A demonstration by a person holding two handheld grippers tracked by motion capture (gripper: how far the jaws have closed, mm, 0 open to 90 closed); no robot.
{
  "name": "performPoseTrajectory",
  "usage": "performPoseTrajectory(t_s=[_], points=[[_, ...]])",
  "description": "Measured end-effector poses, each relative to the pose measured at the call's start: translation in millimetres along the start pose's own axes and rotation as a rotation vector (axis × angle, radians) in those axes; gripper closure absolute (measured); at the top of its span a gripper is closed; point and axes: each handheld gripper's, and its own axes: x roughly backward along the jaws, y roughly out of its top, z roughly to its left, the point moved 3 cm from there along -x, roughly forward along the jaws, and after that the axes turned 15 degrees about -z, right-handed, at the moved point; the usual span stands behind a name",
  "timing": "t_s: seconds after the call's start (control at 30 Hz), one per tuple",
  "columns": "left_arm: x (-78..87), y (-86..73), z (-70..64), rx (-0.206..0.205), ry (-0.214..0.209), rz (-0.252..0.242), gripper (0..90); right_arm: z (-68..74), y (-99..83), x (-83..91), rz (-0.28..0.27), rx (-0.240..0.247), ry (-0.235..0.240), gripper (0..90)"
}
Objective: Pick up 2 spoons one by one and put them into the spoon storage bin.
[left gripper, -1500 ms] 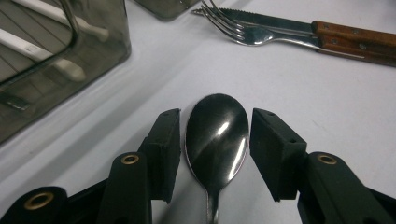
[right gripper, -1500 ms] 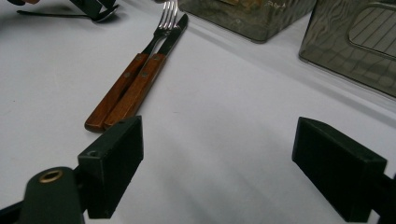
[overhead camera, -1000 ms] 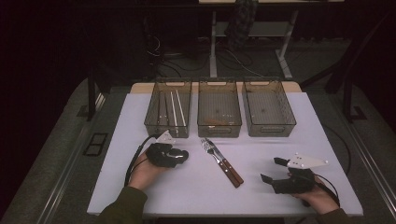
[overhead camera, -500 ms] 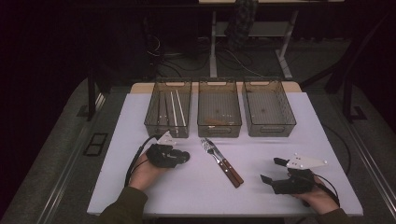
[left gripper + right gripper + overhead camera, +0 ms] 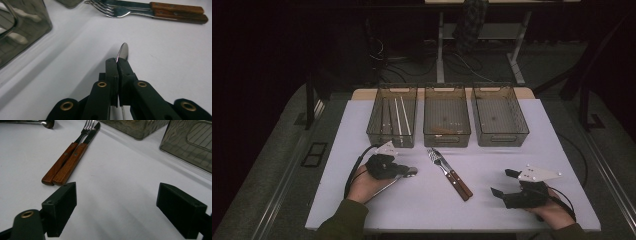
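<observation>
- A lab-like recording room is showing here, not a home: a white table (image 5: 512, 150) is standing alone on grey flooring with dark surroundings.
- Three identical smoky plastic bins (image 5: 447, 116) are sitting in a neat row.
- Cables (image 5: 462, 60) are trailing under a desk frame (image 5: 440, 45) behind.

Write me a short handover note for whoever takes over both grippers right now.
Left gripper: shut on a spoon, low over the white table.
Right gripper: open, holding nothing, resting near the table's right front.
Fork and knife with wooden handles lie side by side mid-table.
Three bins at the back: the left bin holds white sticks.
Done: spoon gripped. Left: likely sorting spoon, fork and knife into bins.
</observation>
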Motion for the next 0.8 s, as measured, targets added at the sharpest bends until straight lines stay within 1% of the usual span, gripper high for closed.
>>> performPoseTrajectory(t_s=[0.27, 0.33, 0.47, 0.67, 0.73, 0.8], points=[[0.3, -1.3, 0.6, 0.026, -0.004, -0.009, 87.7, 0.1, 0.1, 0.2, 0.002, 0.007, -0.001, 16.3], [-0.2, -1.2, 0.0, 0.028, -0.015, -0.009, 87.9, -0.1, -0.2, 0.0, 0.005, 0.009, -0.002, 16.3], [-1.2, 0.8, -2.6, 0.032, 0.002, -0.008, 88.2, 0.4, 0.4, 0.6, 0.003, 0.011, -0.001, 16.3], [-2.9, 8.4, -6.8, 0.018, 0.03, 0.002, 88.2, 0.1, 0.0, 0.0, 0.004, 0.01, -0.001, 16.3], [-2.6, 11.4, -7.1, 0.014, 0.043, -0.006, 88.2, 0.5, 0.2, -0.1, 0.003, 0.011, -0.002, 16.3], [-1.5, 14.7, -7.2, 0.01, 0.046, -0.017, 88.2, 0.7, 0.1, -0.2, 0.002, 0.01, -0.001, 16.3]])
